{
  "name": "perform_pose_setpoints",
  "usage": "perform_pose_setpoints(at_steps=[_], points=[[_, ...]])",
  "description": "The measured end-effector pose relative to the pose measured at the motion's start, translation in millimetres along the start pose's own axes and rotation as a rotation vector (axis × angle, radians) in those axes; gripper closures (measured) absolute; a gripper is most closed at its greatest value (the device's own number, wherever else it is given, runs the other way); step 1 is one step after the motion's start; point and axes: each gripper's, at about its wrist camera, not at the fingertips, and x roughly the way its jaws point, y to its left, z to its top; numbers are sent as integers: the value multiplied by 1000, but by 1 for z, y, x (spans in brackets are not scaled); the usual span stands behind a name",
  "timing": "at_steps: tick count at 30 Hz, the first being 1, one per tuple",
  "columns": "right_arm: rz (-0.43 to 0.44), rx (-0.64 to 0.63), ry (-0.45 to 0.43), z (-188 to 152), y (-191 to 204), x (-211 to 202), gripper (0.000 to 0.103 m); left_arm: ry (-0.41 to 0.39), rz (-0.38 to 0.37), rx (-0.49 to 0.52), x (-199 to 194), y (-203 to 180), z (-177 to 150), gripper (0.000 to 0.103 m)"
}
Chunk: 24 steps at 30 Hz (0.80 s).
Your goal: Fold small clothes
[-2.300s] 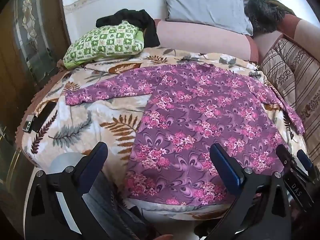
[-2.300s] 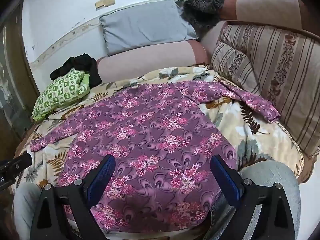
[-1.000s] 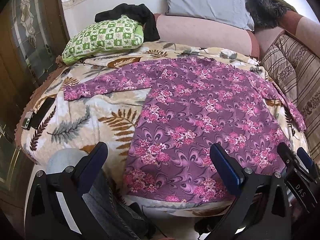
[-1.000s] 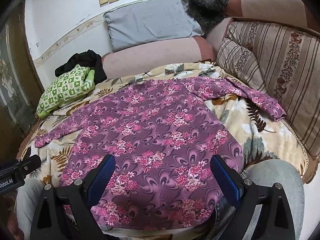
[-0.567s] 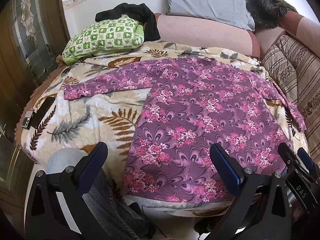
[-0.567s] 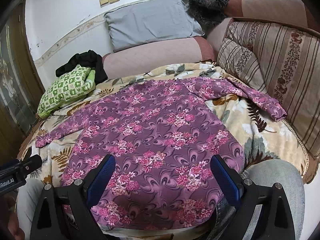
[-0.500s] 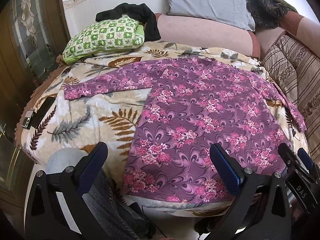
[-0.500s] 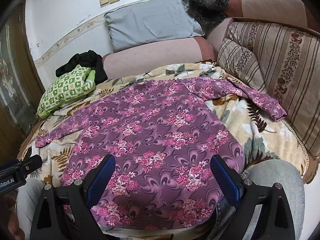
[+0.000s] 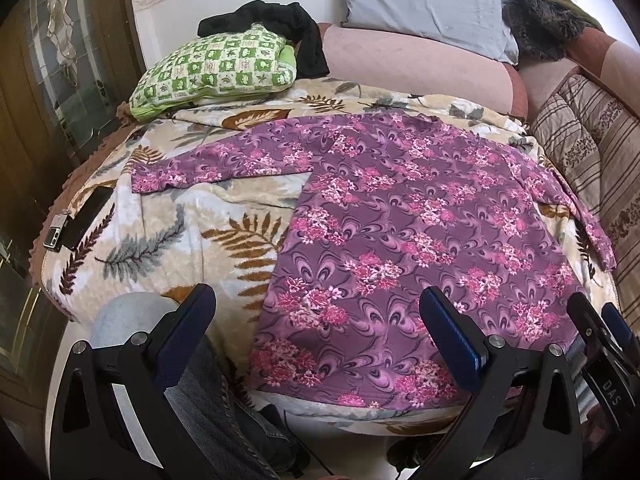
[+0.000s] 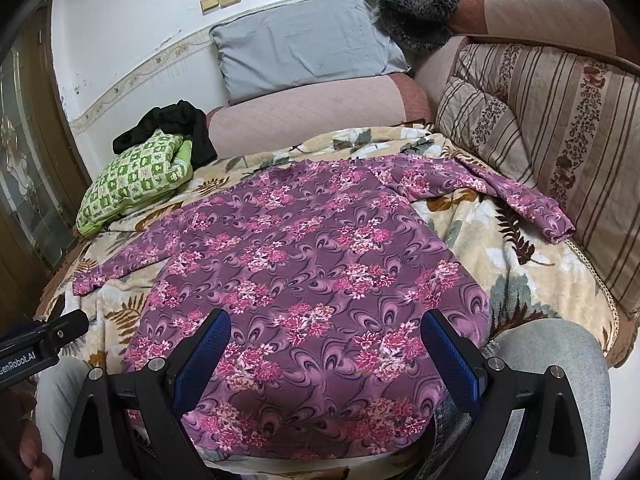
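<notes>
Your left hand-held gripper (image 9: 316,330) and right hand-held gripper (image 10: 326,346) both hang with jaws spread apart, gripping nothing, at the lower frame edge. The purple floral top (image 9: 404,232) lies flat on the leaf-print blanket (image 9: 168,224); its hem drops past the near edge, partly hidden.

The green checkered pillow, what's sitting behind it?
Behind the green checkered pillow a black garment is draped, its end hanging beside the pillow against the pink sofa back. How much of it the pillow covers cannot be seen.
</notes>
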Motion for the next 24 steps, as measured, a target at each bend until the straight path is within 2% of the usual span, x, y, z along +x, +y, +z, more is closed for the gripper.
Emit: perform_pose_setpoints(at_steps=[6,15,22,24], points=[[40,-11,31,7,9,-4,8,-8,7,-33,-1,12,9,0],[18,-28,80,37,29,-4,8,-29,31,-73,4,37,27,0],[1,-90,79,57,63,5,8,-18,52,-107,19,57,37,0],[22,-102,77,62,73,11,8,-17,54,-114,25,63,41,0]])
